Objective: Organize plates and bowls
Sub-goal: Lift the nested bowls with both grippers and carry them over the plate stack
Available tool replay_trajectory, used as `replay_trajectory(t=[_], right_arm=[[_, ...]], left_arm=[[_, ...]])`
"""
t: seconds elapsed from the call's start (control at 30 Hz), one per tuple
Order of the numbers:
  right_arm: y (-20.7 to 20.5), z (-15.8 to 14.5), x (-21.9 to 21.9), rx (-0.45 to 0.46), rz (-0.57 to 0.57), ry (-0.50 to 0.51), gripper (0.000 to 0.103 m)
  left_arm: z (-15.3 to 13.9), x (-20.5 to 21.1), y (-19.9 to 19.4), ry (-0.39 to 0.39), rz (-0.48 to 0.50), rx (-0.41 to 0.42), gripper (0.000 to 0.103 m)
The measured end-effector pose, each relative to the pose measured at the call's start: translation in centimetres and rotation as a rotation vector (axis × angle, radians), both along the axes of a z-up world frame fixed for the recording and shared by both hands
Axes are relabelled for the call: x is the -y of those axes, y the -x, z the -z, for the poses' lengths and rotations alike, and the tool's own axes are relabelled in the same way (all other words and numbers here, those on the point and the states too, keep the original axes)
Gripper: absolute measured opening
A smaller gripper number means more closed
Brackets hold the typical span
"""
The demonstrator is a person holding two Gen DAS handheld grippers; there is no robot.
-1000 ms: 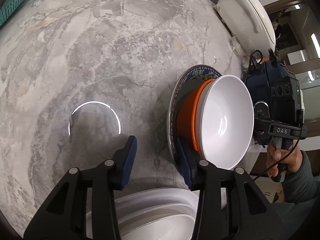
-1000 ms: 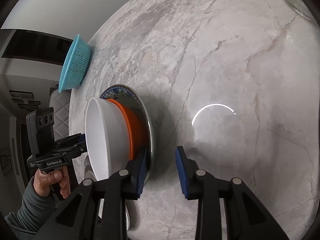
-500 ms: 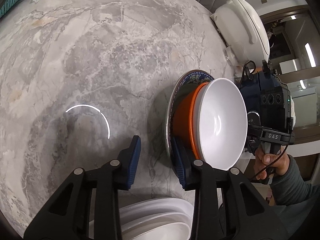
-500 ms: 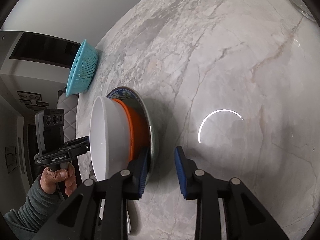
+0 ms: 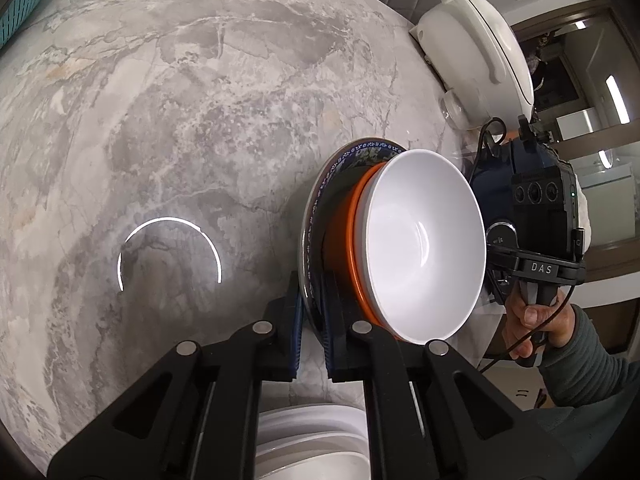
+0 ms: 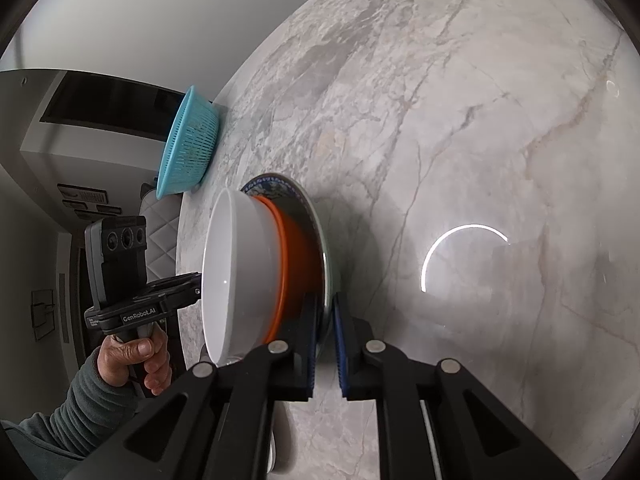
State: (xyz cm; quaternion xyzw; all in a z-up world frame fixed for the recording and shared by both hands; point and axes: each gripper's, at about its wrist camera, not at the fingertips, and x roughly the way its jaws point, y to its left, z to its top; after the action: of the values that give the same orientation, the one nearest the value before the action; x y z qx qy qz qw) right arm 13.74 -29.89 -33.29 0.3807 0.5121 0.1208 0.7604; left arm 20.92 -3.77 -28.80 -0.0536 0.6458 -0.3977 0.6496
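Note:
A blue-patterned plate (image 5: 352, 156) carries an orange bowl (image 5: 340, 236) with a white bowl (image 5: 424, 240) nested in it. My left gripper (image 5: 310, 308) is shut on the plate's near rim. In the right wrist view my right gripper (image 6: 326, 320) is shut on the opposite rim of the same plate (image 6: 312, 216), with the orange bowl (image 6: 296, 256) and white bowl (image 6: 240, 276) on it. The stack is held just above the marble table (image 5: 160, 120). Each gripper shows in the other's view.
A stack of white dishes (image 5: 312, 444) lies below my left gripper. A white lidded pot (image 5: 476, 48) stands at the table's far right edge. A teal colander (image 6: 188, 144) sits at the far left edge of the table (image 6: 480, 120).
Both grippers have closed from open onto the plate's rim, one on each side. The stack has shifted slightly in both views.

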Motion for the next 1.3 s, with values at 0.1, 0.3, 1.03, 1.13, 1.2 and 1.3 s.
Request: replay_trajectory(t=[0.1, 0.3, 1.03, 1.13, 1.2, 1.3], right_arm=[[0.0, -0.2, -0.1, 0.001, -0.006, 0.002, 0.012], [-0.4, -0.9, -0.4, 0.003, -0.024, 0.000, 0.012], [-1.1, -6.2, -8.3, 0.014, -0.232, -0.063, 0.012], [-0.3, -6.3, -10.4, 0.006, -0.242, -0.061, 0.012], [0.4, -6.2, -11.8, -0.003, -0.255, -0.056, 0.012], [1.5, -5.5, -13.6, -0.023, -0.260, -0.059, 0.012]], left_arm=[[-0.1, -0.3, 0.3, -0.006, -0.008, 0.001, 0.006], [-1.5, -1.0, 0.8, -0.023, -0.049, 0.009, 0.005], [-11.0, -13.0, 8.8, -0.065, -0.303, 0.021, 0.004], [-11.3, -15.0, 10.7, -0.075, -0.307, 0.025, 0.004], [-11.1, -16.5, 12.0, -0.079, -0.309, 0.018, 0.004], [-10.3, -18.7, 13.6, -0.082, -0.311, 0.005, 0.004]])
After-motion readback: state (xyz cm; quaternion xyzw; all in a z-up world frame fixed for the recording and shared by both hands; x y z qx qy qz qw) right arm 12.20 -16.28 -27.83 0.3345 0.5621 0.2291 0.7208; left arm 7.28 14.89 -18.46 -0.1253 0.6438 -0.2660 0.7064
